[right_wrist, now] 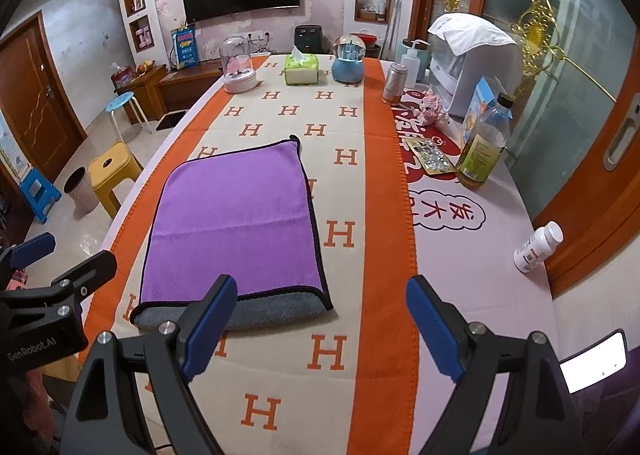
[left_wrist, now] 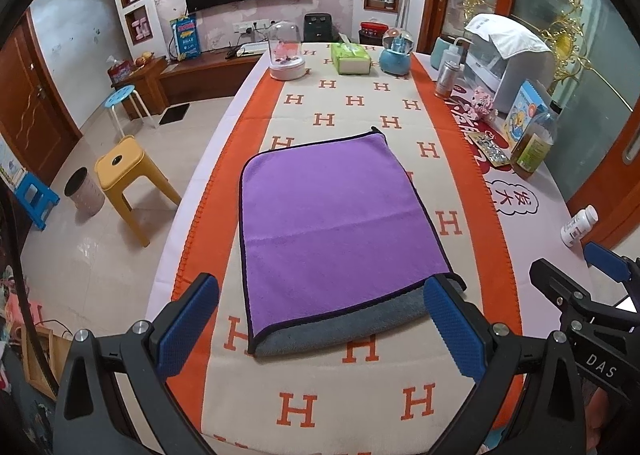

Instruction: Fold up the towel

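Note:
A purple towel (left_wrist: 336,223) with a dark hem lies folded on the H-patterned orange and cream cloth (left_wrist: 360,103); its grey underside shows along the near edge (left_wrist: 340,331). It also shows in the right wrist view (right_wrist: 236,223). My left gripper (left_wrist: 320,327) is open and empty, hovering over the towel's near edge, its fingers either side. My right gripper (right_wrist: 320,327) is open and empty, just right of the towel's near right corner. Each gripper shows at the edge of the other's view, the right one (left_wrist: 600,275) and the left one (right_wrist: 44,275).
At the table's far end stand a glass dome (left_wrist: 285,55), a tissue box (left_wrist: 352,58) and a snow globe (left_wrist: 396,51). On the right are an oil bottle (right_wrist: 482,147), a white pill bottle (right_wrist: 538,247), a can (right_wrist: 394,83) and a white appliance (right_wrist: 476,63). Stools (left_wrist: 128,175) stand left on the floor.

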`<act>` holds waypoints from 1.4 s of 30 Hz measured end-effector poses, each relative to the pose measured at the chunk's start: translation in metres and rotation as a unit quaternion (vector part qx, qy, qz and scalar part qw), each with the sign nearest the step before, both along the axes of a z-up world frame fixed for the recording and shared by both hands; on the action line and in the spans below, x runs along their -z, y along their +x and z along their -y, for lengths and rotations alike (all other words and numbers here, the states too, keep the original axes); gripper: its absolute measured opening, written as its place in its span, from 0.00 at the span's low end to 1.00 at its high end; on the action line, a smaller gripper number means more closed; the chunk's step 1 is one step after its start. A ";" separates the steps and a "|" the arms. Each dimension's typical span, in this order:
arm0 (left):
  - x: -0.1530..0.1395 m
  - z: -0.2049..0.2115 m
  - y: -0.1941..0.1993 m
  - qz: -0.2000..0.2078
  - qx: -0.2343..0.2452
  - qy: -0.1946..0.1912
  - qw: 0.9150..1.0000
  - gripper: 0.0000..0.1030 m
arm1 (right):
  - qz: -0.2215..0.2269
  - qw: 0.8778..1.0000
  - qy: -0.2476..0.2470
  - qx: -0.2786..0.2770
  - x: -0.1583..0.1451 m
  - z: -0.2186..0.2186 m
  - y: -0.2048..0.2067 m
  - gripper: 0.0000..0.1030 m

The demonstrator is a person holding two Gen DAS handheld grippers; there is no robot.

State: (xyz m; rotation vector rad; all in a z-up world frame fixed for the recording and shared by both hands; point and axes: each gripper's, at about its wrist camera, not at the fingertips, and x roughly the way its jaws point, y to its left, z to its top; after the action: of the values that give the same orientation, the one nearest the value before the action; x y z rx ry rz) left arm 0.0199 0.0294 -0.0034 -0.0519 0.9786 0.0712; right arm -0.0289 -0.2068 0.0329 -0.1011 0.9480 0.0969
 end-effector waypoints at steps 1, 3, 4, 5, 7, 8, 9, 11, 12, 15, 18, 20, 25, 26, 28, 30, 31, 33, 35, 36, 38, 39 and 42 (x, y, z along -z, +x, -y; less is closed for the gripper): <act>0.002 -0.001 0.001 -0.002 -0.002 -0.002 1.000 0.99 | -0.001 1.000 -0.001 -0.002 0.001 0.000 0.002 0.85; 0.005 -0.003 0.003 -0.006 -0.007 -0.005 1.000 0.99 | -0.003 1.000 -0.003 -0.006 0.005 -0.001 0.006 0.85; 0.007 -0.003 0.004 -0.007 -0.008 -0.006 1.000 0.99 | -0.005 1.000 -0.004 -0.008 0.006 -0.001 0.007 0.85; 0.009 -0.004 0.004 -0.007 -0.009 -0.006 1.000 0.99 | -0.006 1.000 -0.004 -0.010 0.009 -0.001 0.009 0.85; 0.013 -0.007 0.005 -0.007 -0.010 -0.009 1.000 0.99 | -0.010 1.000 -0.006 -0.015 0.013 -0.001 0.012 0.85; 0.015 -0.008 0.005 -0.008 -0.011 -0.010 1.000 0.99 | -0.011 1.000 -0.007 -0.017 0.015 -0.001 0.013 0.85; 0.018 -0.011 0.006 -0.009 -0.013 -0.015 1.000 0.99 | -0.013 1.000 -0.009 -0.021 0.019 -0.002 0.014 0.85; 0.024 -0.015 0.007 -0.012 -0.015 -0.022 1.000 0.99 | -0.018 0.999 -0.009 -0.031 0.025 -0.002 0.018 0.85; 0.028 -0.018 0.008 -0.015 -0.017 -0.027 0.999 0.99 | -0.021 0.999 -0.008 -0.036 0.028 -0.002 0.020 0.85; 0.045 -0.032 0.011 -0.027 -0.028 -0.047 0.998 0.99 | -0.034 0.998 -0.007 -0.053 0.040 -0.002 0.026 0.85; 0.062 -0.050 0.006 -0.023 -0.056 -0.065 0.996 0.99 | -0.042 0.997 -0.008 -0.071 0.054 -0.001 0.031 0.84; 0.071 -0.061 0.002 -0.022 -0.073 -0.072 0.994 0.99 | -0.051 0.995 -0.008 -0.085 0.066 -0.001 0.034 0.84; 0.102 -0.083 -0.005 -0.041 -0.076 -0.078 0.993 0.99 | -0.076 0.989 -0.011 -0.128 0.097 0.003 0.041 0.80; 0.107 -0.085 -0.006 -0.046 -0.069 -0.073 0.994 0.99 | -0.079 0.987 -0.012 -0.137 0.102 0.003 0.041 0.79; 0.117 -0.087 -0.007 -0.052 -0.052 -0.059 0.996 0.99 | -0.086 0.984 -0.015 -0.157 0.112 0.003 0.043 0.76; 0.127 -0.087 -0.006 -0.056 -0.033 -0.041 0.997 0.99 | -0.090 0.980 -0.014 -0.178 0.119 0.003 0.044 0.74; 0.130 -0.087 -0.005 -0.058 -0.025 -0.038 0.997 0.99 | -0.092 0.978 -0.014 -0.189 0.122 0.003 0.045 0.74; 0.141 -0.089 -0.003 -0.066 -0.010 -0.041 0.997 0.99 | -0.092 0.974 -0.009 -0.208 0.126 0.003 0.046 0.73; 0.148 -0.092 0.000 -0.071 -0.001 -0.051 0.996 0.99 | -0.095 0.969 -0.004 -0.226 0.130 0.003 0.049 0.73; 0.150 -0.093 0.001 -0.070 0.001 -0.054 0.996 0.99 | -0.097 0.967 -0.002 -0.234 0.132 0.004 0.051 0.72; 0.154 -0.095 0.004 -0.067 0.010 -0.059 0.996 0.99 | -0.102 0.964 -0.003 -0.244 0.136 0.005 0.056 0.69; 0.155 -0.096 0.005 -0.066 0.014 -0.061 0.996 0.99 | -0.108 0.962 -0.002 -0.250 0.139 0.006 0.060 0.66; 0.159 -0.098 0.008 -0.064 0.036 -0.067 0.995 0.98 | -0.124 0.958 0.003 -0.259 0.147 0.009 0.070 0.61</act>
State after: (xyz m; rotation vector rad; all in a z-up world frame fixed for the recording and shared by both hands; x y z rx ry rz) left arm 0.0275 0.1274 -0.1624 -0.1358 1.1110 -0.0581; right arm 0.0410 -0.2162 -0.1138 -0.3370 1.1535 0.6093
